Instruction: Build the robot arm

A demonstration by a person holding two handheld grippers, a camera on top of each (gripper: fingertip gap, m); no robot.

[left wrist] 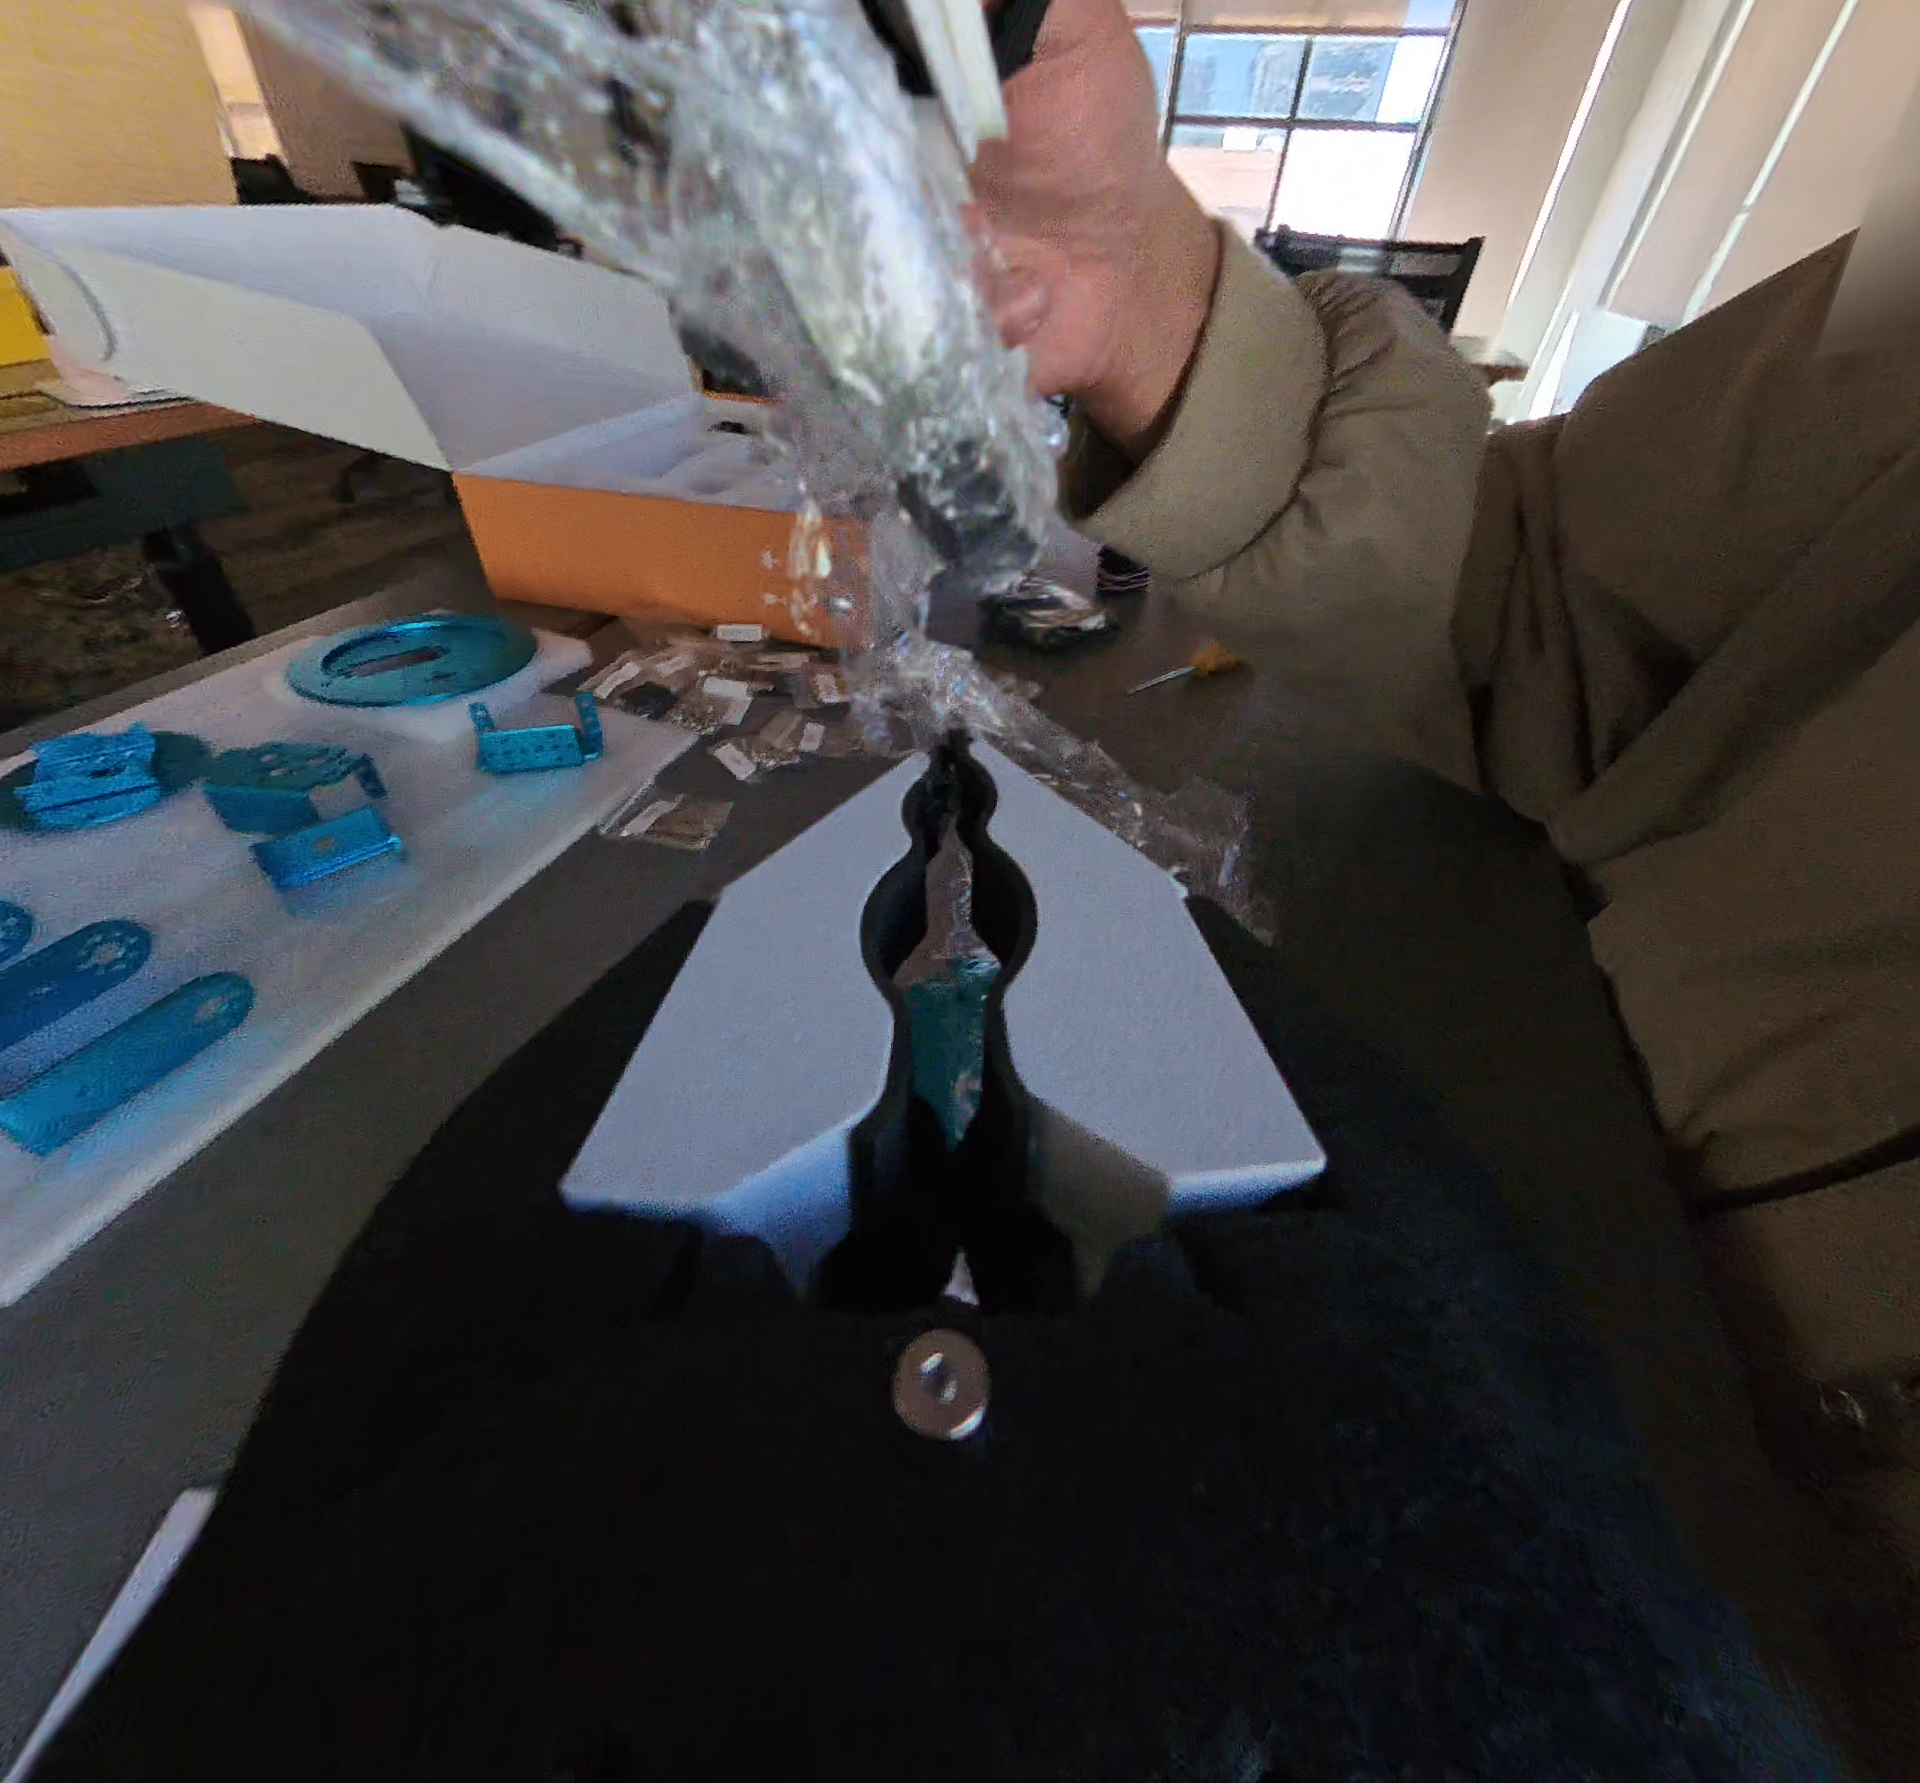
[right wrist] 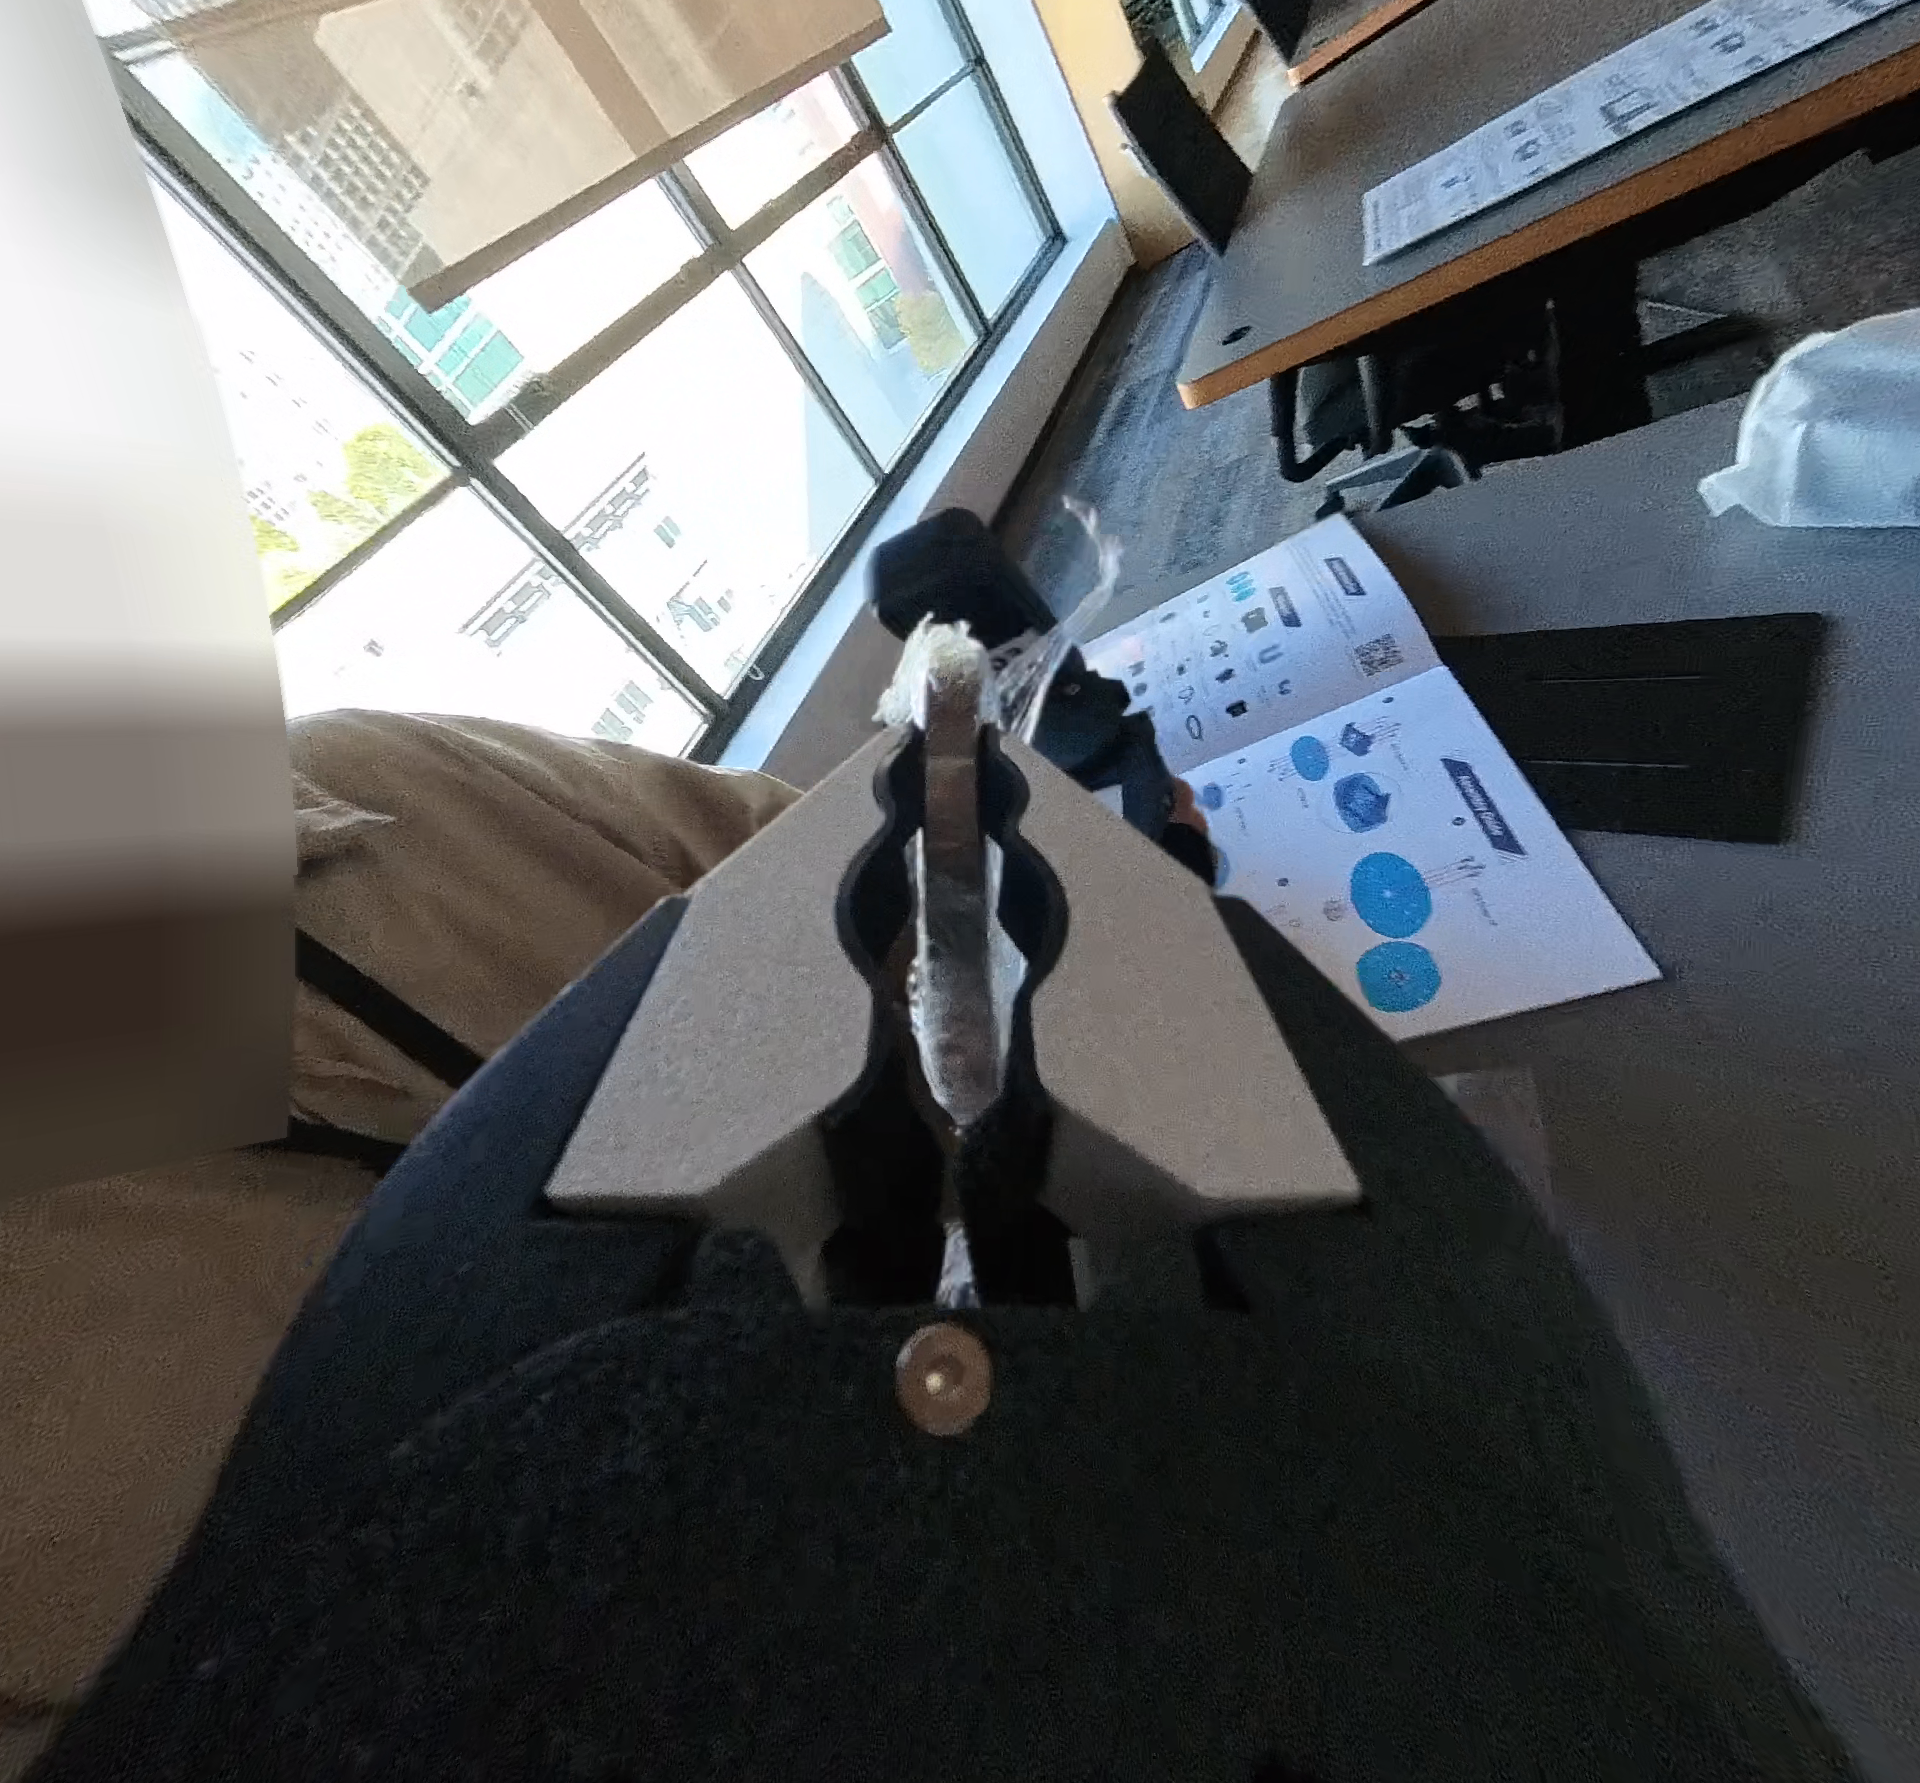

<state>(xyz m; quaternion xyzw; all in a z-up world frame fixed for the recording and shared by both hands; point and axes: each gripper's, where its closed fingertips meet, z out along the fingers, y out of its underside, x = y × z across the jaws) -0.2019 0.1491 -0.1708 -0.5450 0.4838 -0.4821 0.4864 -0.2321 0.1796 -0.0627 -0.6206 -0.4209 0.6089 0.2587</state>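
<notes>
Clear plastic bag (left wrist: 790,279) blurs its dark contents.

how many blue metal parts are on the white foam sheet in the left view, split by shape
On the white foam sheet, parts in full view only:
ring plate: 1
bent brackets: 4
long flat bars: 2
total: 7
One more blue piece is cut off by the left edge and is not counted.
</notes>
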